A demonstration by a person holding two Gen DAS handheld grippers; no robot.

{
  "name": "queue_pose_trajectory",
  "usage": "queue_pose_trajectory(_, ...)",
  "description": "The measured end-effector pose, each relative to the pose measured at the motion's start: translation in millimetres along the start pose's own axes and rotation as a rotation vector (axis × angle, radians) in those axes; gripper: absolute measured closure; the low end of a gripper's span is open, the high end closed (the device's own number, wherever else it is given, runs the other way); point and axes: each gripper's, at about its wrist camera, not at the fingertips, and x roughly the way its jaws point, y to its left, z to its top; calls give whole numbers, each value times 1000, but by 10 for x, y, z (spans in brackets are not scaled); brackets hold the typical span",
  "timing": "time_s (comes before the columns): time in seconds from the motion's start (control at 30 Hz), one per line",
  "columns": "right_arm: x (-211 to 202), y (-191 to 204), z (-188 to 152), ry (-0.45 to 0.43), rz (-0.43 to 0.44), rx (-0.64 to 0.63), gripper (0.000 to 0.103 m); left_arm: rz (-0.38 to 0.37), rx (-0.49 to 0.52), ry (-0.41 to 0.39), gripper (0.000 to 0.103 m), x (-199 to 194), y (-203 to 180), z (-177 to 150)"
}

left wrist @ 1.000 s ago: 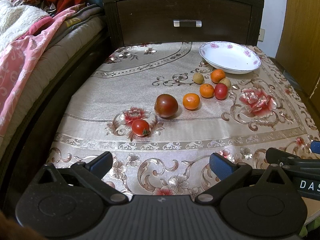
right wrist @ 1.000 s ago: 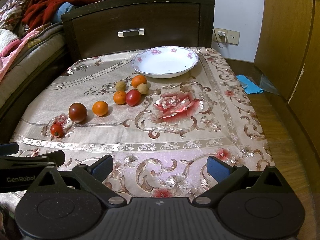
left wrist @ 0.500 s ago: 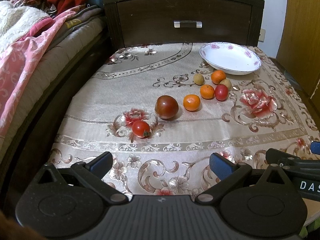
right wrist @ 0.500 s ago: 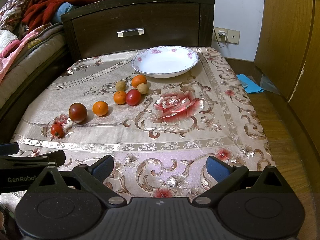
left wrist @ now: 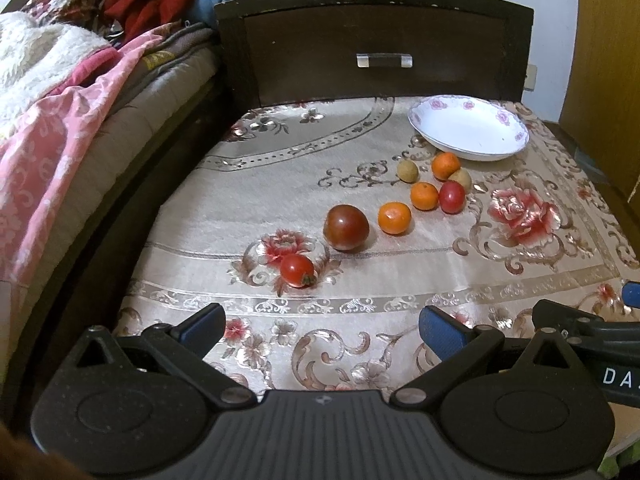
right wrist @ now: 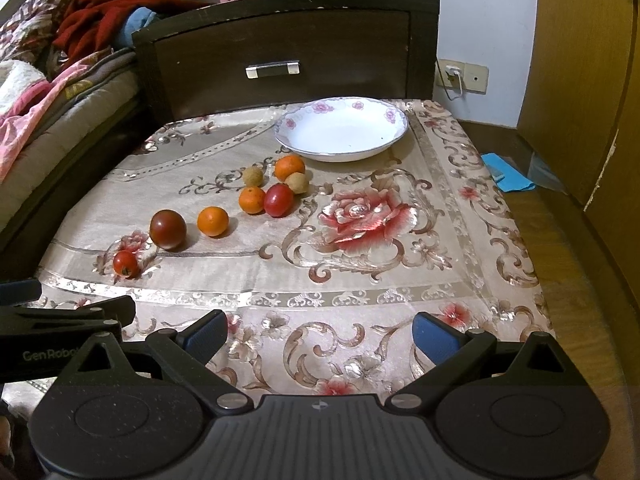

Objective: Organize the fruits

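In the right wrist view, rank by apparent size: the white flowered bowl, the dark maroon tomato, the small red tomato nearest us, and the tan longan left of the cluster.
1. White flowered bowl
2. Dark maroon tomato
3. Small red tomato and tan longan: look about alike; the tomato sits nearer the camera, so I won't rank them.

White, pink-flowered plate (right wrist: 394,142); floral tablecloth (right wrist: 400,272)

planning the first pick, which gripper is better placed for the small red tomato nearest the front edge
Left. The small red tomato lies just ahead of the open left gripper, while it sits far off to the side of the right gripper.
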Motion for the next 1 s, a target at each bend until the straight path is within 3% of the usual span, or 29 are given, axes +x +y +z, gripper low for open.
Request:
queue_pose_trajectory(0.3,79,189,153,13,64,-48,13,-32,-26,16,0,171,313,67)
queue_pose_trajectory(0.5,247,394,340,4,112,-159,19,-16,43,32,0,409,312,145)
queue_pose_trajectory(0.67,481,406,494,33,170,-184,25,-34,23,58,0,665,328,258)
queue_pose_trajectory(0.83,734,425,578,74,205,-205,35,-30,16,79,10,863,336,277)
queue_pose_trajectory(0.9,814,425,600,84,223,-211,38,-33,4,98,23,921,358,273)
queue_pose_trajectory(1.0,912,426,624,91,245,-222,41,-34,7,111,31,973,356,263)
